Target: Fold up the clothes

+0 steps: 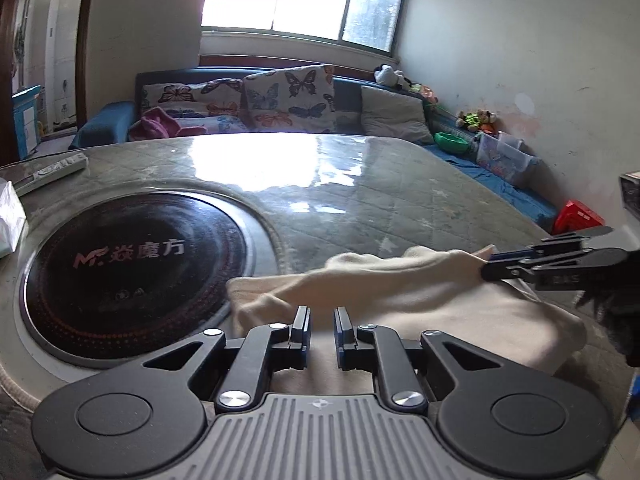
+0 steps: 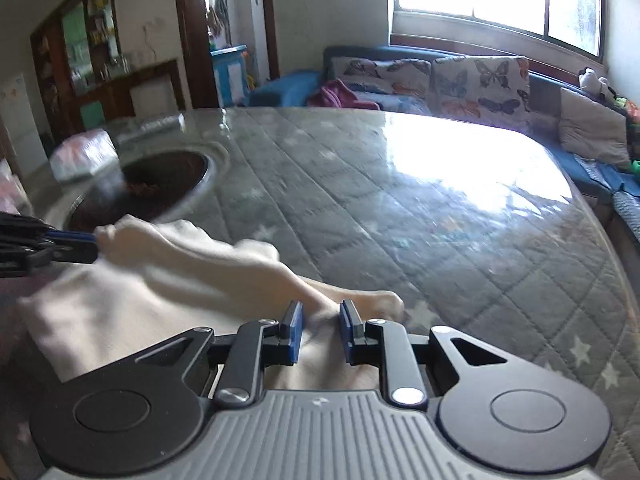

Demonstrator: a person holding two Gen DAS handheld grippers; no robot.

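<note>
A cream garment point(image 1: 400, 300) lies at the near edge of the table, and its far edge is raised into a ridge point(image 2: 180, 256) between the two grippers. My left gripper point(image 1: 321, 320) is shut on the left end of that ridge; in the right wrist view it point(image 2: 95, 242) pinches a bunched corner. My right gripper point(image 2: 320, 320) is shut on the right end, with cloth between its blue pads. Seen from the left wrist view, the right gripper point(image 1: 486, 266) comes in from the right and holds the fabric's edge. The near part of the garment is hidden under the gripper bodies.
A round black hob point(image 1: 136, 272) is set into the grey quilted tabletop point(image 1: 380, 200), just left of the garment. A remote point(image 1: 52, 170) and a white packet point(image 1: 10, 220) lie at the far left. A sofa with butterfly cushions point(image 1: 288, 96) stands behind the table.
</note>
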